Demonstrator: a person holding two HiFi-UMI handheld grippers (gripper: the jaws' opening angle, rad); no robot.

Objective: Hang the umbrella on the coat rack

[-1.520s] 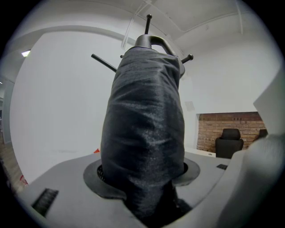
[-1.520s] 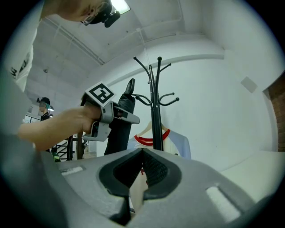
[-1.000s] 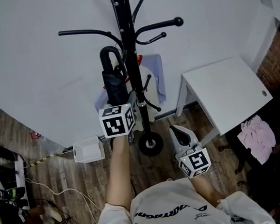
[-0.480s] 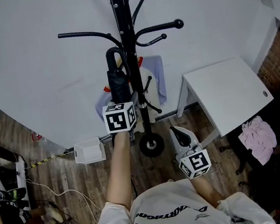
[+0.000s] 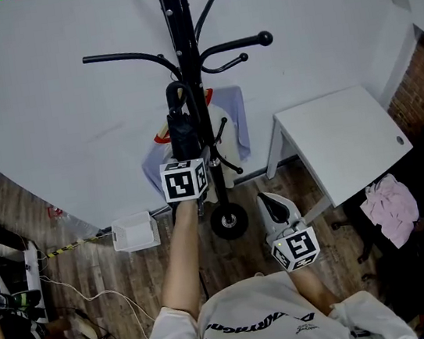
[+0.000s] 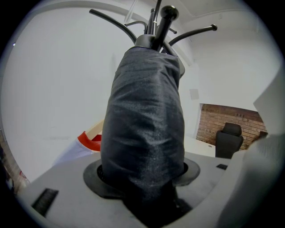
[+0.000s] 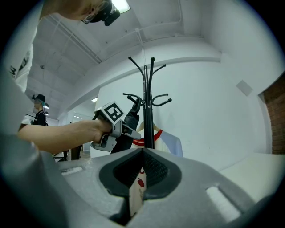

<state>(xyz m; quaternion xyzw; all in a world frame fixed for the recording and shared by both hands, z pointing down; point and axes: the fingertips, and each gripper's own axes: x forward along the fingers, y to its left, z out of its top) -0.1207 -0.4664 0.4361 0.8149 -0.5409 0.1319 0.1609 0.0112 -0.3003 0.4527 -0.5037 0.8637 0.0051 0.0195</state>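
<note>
Head view looks steeply down on a black coat rack [image 5: 187,66] standing against a white wall [image 5: 49,134], with 1 person's 2 forearms reaching toward it. The left gripper [image 5: 187,153] is raised close beside the pole, and its fingers [image 6: 58,187] pinch the folded black umbrella [image 5: 182,130], whose fabric fills the space between them in the left gripper view. The umbrella stands roughly upright just left of the pole, beneath the rack's long left arm, with its curved handle [image 5: 175,91] uppermost. Whether the handle rests on a peg cannot be told. The right gripper [image 5: 272,199] hangs lower, to the right of the rack's round base, well apart from the umbrella. In the right gripper view its fingers [image 7: 196,187] are pressed together on a thin white slip [image 7: 136,191] with a small red mark. A white garment [image 5: 229,123] with a red collar hangs behind the pole. A white desk [image 5: 350,144] stands to the right, a pink cloth [image 5: 392,209] lies beside it, and a white box [image 5: 134,231] sits on the wooden floor [image 5: 117,274] at the left.
</note>
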